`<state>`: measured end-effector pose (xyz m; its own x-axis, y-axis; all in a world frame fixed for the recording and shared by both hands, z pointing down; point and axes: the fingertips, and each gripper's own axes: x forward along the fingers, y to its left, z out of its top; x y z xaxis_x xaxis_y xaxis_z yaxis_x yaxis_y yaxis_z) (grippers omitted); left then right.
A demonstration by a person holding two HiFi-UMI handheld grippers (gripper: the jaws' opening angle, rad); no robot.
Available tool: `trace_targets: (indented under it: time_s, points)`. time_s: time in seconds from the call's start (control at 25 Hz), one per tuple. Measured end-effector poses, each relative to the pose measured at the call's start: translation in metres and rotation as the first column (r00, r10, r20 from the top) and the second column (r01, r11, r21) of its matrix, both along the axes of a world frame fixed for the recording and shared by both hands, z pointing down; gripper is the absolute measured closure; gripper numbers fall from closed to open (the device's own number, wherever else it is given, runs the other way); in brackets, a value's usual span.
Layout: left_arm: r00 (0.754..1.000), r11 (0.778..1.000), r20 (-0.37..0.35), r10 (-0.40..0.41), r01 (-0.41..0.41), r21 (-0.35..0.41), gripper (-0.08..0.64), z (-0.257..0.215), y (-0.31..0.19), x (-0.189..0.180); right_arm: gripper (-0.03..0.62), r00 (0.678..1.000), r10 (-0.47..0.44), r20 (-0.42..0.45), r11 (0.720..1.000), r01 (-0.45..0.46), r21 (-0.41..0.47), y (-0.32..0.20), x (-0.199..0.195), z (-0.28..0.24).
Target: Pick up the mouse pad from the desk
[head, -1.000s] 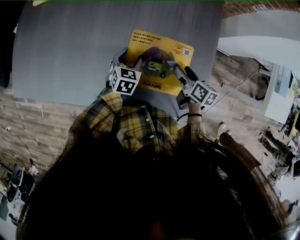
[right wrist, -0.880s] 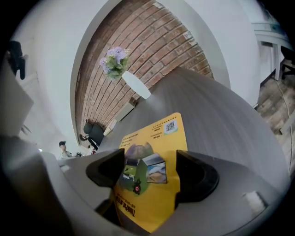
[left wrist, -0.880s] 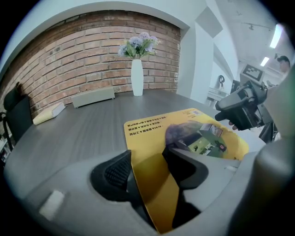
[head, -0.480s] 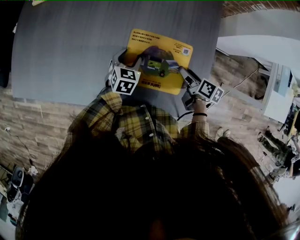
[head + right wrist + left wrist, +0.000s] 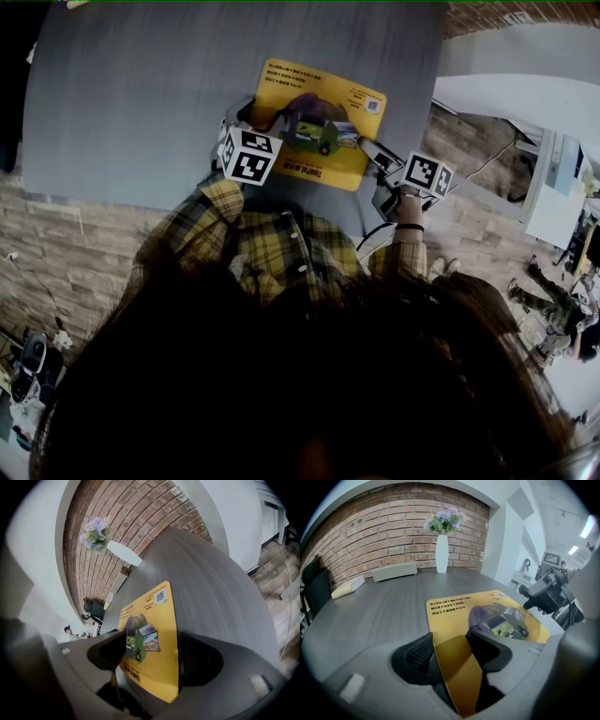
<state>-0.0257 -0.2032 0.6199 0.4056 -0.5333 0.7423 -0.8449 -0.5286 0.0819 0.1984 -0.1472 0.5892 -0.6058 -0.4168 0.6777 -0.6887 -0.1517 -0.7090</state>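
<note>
The right hand-held gripper has just edged outward and rolled over at the near right corner of the mouse pad, while the left hand-held gripper stays parked at the near left corner. Both ends now look lined up for a two-handed lift, though nothing seems pinched yet. The mouse pad lies on the grey tabletop near its front edge, with a near corner poking between each pair of jaws, and both pairs stand apart around it.
</note>
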Motion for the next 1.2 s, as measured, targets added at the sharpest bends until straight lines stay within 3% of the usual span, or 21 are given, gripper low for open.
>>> trace_targets:
  time_s: [0.36, 0.6, 0.72, 0.92, 1.2]
  points:
    - [1.0, 1.0, -0.004, -0.004, 0.004, -0.026, 0.291, 0.002, -0.001, -0.001, 0.259, 0.998, -0.027, 0.05, 0.998, 0.03, -0.059, 0.005, -0.005, 0.002]
    - [1.0, 1.0, -0.005, -0.007, 0.007, -0.017, 0.291, 0.001, -0.002, -0.001, 0.262, 0.992, -0.026, 0.12, 0.986, 0.046, -0.162, 0.013, -0.006, 0.004]
    - [1.0, 1.0, -0.003, -0.006, 0.006, -0.023, 0.29, 0.0, -0.001, -0.001, 0.267, 0.99, -0.023, 0.136, 0.988, 0.043, -0.147, 0.008, 0.0, 0.001]
    - [1.0, 1.0, -0.003, -0.005, 0.004, -0.02, 0.29, -0.001, -0.001, -0.001, 0.292, 0.976, 0.094, 0.198, 0.994, -0.08, -0.074, -0.021, 0.015, 0.0]
    - [1.0, 1.0, -0.005, -0.005, 0.005, -0.02, 0.29, 0.0, -0.001, 0.0, 0.322, 0.943, -0.034, 0.331, 0.993, 0.07, -0.099, -0.008, -0.003, 0.0]
